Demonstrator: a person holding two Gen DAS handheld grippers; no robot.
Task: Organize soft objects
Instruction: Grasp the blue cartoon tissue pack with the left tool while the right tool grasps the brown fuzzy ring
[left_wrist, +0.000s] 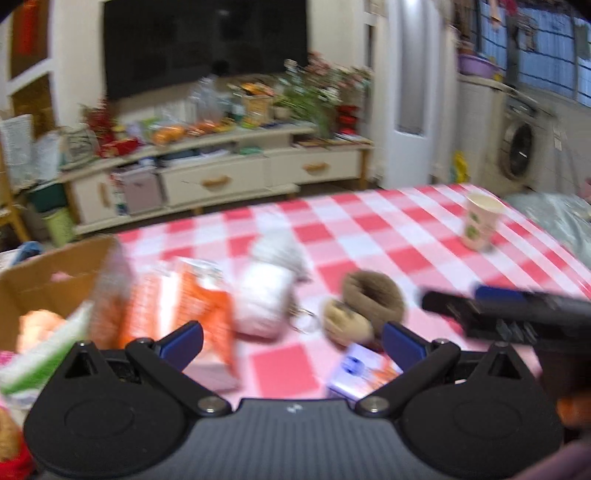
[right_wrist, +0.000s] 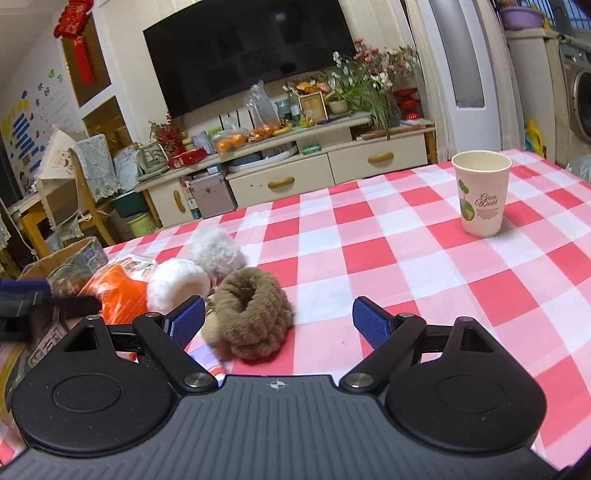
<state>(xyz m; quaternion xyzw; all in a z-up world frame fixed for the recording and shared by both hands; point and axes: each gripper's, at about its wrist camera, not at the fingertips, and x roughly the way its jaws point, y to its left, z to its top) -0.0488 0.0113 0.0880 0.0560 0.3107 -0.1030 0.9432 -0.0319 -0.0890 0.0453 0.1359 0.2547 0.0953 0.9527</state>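
1. A cardboard box (left_wrist: 55, 273) at the tabletop's (right_wrist: 424, 280) left edge already holds some items – likely sorted, though blurred.
2. Still out near the box: brown fuzzy ring (right_wrist: 251, 314), white pompom (right_wrist: 177, 284), grey pompom (right_wrist: 218, 251) and orange packet (right_wrist: 118, 291).
3. Left claw (left_wrist: 291, 343) and right claw (right_wrist: 279, 319) both gape, empty – most work remains.
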